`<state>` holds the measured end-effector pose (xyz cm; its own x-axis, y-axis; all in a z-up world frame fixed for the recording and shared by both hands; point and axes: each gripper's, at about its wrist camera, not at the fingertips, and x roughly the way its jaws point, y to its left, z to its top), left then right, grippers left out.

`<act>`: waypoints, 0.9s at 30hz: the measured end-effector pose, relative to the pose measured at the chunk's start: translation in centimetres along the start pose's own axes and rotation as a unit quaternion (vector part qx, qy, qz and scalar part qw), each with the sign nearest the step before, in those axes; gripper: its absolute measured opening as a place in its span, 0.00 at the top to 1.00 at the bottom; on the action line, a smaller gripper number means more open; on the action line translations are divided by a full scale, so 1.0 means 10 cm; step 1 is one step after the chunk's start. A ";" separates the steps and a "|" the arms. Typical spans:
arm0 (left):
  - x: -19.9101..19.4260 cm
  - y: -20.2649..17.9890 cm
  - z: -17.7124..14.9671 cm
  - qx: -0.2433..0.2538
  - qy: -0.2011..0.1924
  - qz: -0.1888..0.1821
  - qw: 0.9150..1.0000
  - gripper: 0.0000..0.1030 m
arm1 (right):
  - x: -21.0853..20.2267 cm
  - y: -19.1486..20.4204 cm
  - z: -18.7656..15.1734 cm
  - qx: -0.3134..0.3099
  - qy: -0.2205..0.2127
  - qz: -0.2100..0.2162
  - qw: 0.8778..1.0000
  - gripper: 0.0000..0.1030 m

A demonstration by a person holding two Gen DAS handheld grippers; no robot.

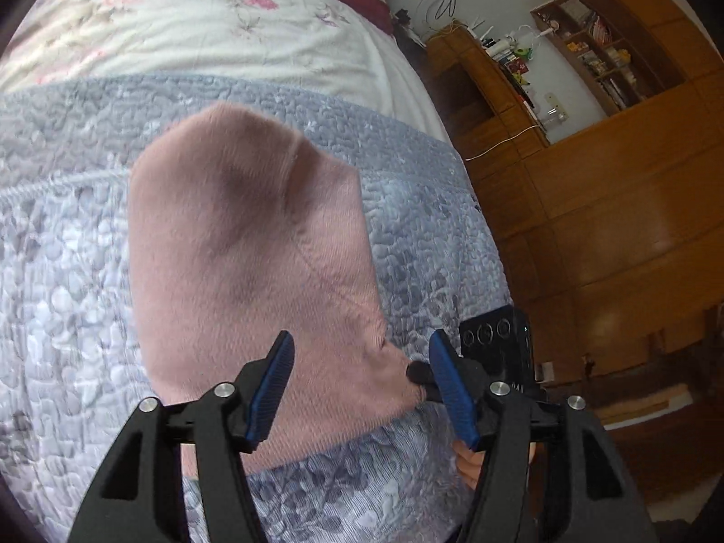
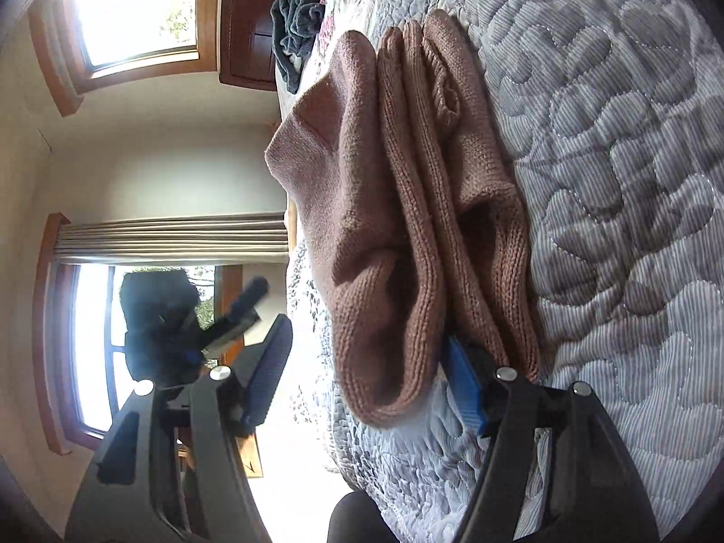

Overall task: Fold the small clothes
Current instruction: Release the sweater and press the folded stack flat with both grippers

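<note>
Hand-held grippers (image 1: 362,384) (image 2: 366,389) agape over sock (image 1: 253,262)

You see a dusty-pink ribbed knit garment (image 1: 253,244) on a grey-blue quilted bedspread with a pebble-stitch floral pattern (image 1: 68,271). Beyond lies a cream quilt printed with pink flowers (image 1: 203,22). Your black grippers' pads (image 1: 271,389) are blue.
</note>
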<state>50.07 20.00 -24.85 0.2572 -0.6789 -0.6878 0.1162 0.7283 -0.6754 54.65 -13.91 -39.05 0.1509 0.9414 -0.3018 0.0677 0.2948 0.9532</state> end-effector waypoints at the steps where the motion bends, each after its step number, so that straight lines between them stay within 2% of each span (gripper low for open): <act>1: 0.02 0.10 -0.07 -0.013 0.001 -0.018 1.000 0.41 | 0.00 0.02 0.05 -0.003 0.001 0.009 1.000 0.38; 4: 0.12 0.33 -0.22 -0.034 0.011 -0.055 0.998 0.41 | 0.04 0.11 0.27 -0.017 0.011 -0.007 1.000 0.39; 7: 0.24 0.50 -0.28 -0.057 0.016 -0.070 0.996 0.41 | 0.22 0.21 0.54 -0.028 0.027 -0.039 0.998 0.43; 9: 0.31 0.57 -0.30 -0.066 0.020 -0.075 0.995 0.41 | 0.39 0.27 0.63 -0.037 0.049 -0.063 0.996 0.59; 10: 0.32 0.59 -0.31 -0.067 0.020 -0.076 0.995 0.41 | 0.44 0.30 0.65 -0.045 0.054 -0.080 0.994 0.75; 11: 0.34 0.61 -0.32 -0.069 0.021 -0.078 0.994 0.41 | 0.46 0.32 0.64 -0.054 0.052 -0.094 0.993 0.80; 14: 0.30 0.64 -0.33 -0.068 0.021 -0.085 0.994 0.41 | 0.32 0.42 0.57 -0.089 0.019 -0.130 0.987 0.82; 17: 0.14 0.59 -0.23 -0.052 0.006 -0.098 0.994 0.41 | 0.10 0.32 0.42 -0.100 -0.003 -0.170 0.980 0.82; 19: -0.02 0.54 -0.08 -0.035 -0.014 -0.095 0.995 0.41 | 0.07 0.29 0.35 -0.108 -0.009 -0.168 0.980 0.82; 22: -0.18 0.50 0.23 -0.023 -0.040 -0.088 0.995 0.41 | 0.09 0.26 0.28 -0.115 0.007 -0.145 0.983 0.79; 24: -0.18 0.48 0.45 -0.011 -0.041 -0.079 0.996 0.41 | 0.16 0.24 0.38 -0.103 0.011 -0.144 0.984 0.76; 27: -0.07 0.53 0.76 -0.003 -0.039 -0.053 0.998 0.41 | 0.22 0.16 0.50 -0.087 0.008 -0.166 0.982 0.80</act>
<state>57.84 25.09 -25.94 0.3180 -0.7425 -0.5895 0.1407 0.6519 -0.7451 60.01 -12.16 -38.34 0.1341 0.7904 -0.5978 -0.0584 0.6085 0.7914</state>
